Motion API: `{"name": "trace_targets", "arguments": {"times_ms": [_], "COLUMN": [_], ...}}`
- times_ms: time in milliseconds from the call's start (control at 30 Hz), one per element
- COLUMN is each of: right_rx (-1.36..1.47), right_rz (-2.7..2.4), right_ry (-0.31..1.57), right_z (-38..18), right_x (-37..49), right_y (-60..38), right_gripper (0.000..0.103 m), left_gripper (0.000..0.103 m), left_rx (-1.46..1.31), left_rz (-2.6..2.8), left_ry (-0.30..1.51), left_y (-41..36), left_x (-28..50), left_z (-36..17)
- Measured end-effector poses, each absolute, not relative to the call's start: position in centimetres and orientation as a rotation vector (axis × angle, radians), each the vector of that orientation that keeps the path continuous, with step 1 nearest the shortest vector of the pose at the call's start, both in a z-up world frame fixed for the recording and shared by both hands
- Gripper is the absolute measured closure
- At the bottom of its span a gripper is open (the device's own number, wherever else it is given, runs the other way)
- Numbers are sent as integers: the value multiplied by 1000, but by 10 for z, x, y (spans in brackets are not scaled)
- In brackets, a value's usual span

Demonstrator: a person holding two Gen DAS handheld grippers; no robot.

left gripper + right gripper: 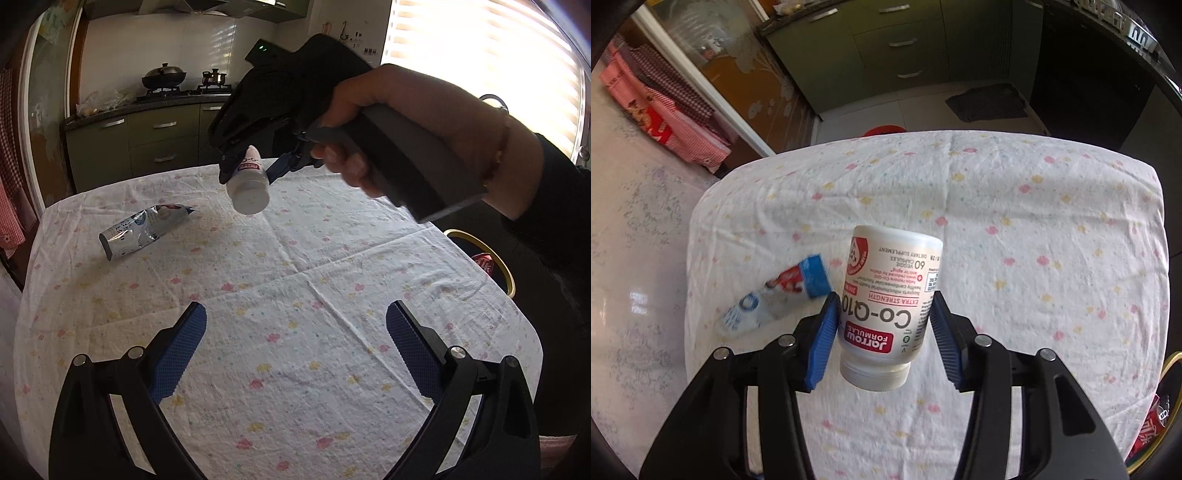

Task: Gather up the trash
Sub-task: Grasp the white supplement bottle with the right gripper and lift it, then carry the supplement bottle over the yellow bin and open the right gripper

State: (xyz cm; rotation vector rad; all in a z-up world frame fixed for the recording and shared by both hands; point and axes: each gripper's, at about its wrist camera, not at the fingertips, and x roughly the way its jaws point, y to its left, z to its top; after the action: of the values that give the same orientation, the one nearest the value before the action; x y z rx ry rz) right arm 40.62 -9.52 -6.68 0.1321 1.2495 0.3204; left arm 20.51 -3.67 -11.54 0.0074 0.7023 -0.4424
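My right gripper (882, 317) is shut on a white Co-Q10 supplement bottle (886, 302), held cap toward the camera, above the table. The same bottle (248, 184) shows in the left wrist view, held in the right gripper (245, 168) over the table's far side. A crumpled blue-and-white toothpaste tube (144, 229) lies on the floral tablecloth (295, 295) at the far left; it also shows in the right wrist view (775, 299). My left gripper (295, 332) is open and empty above the near part of the table.
A round bin with a yellow rim (491, 258) holding red trash stands beside the table's right edge; its rim also shows in the right wrist view (1167, 373). Green kitchen cabinets (147, 144) and a stove stand behind the table.
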Motion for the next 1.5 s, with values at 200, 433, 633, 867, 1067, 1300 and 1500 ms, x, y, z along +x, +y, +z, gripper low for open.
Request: {"name": "trace_targets", "arguments": {"times_ms": [200, 433, 633, 867, 1067, 1300, 1500], "right_rx": [162, 231, 280, 410, 442, 393, 361], "right_rz": [399, 386, 191, -75, -205, -233, -245], "right_ry": [1169, 1049, 968, 977, 1021, 1061, 1019], "right_z": [-36, -15, -27, -62, -96, -123, -116], "right_x": [349, 276, 217, 181, 178, 195, 196], "right_y": [-128, -208, -300, -417, -467, -462, -455], "right_gripper": [55, 55, 55, 55, 55, 55, 49], "left_gripper": [6, 6, 6, 5, 5, 5, 5], "left_rx": [14, 2, 35, 44, 30, 41, 45], "left_rz": [-444, -434, -436, -439, -439, -443, -446], "left_ry": [712, 725, 716, 721, 737, 741, 740], "left_y": [-38, -36, -41, -43, -42, -44, -45], "left_x": [207, 210, 207, 207, 210, 210, 209], "left_z": [-118, -120, -119, -119, -121, -122, -121]}}
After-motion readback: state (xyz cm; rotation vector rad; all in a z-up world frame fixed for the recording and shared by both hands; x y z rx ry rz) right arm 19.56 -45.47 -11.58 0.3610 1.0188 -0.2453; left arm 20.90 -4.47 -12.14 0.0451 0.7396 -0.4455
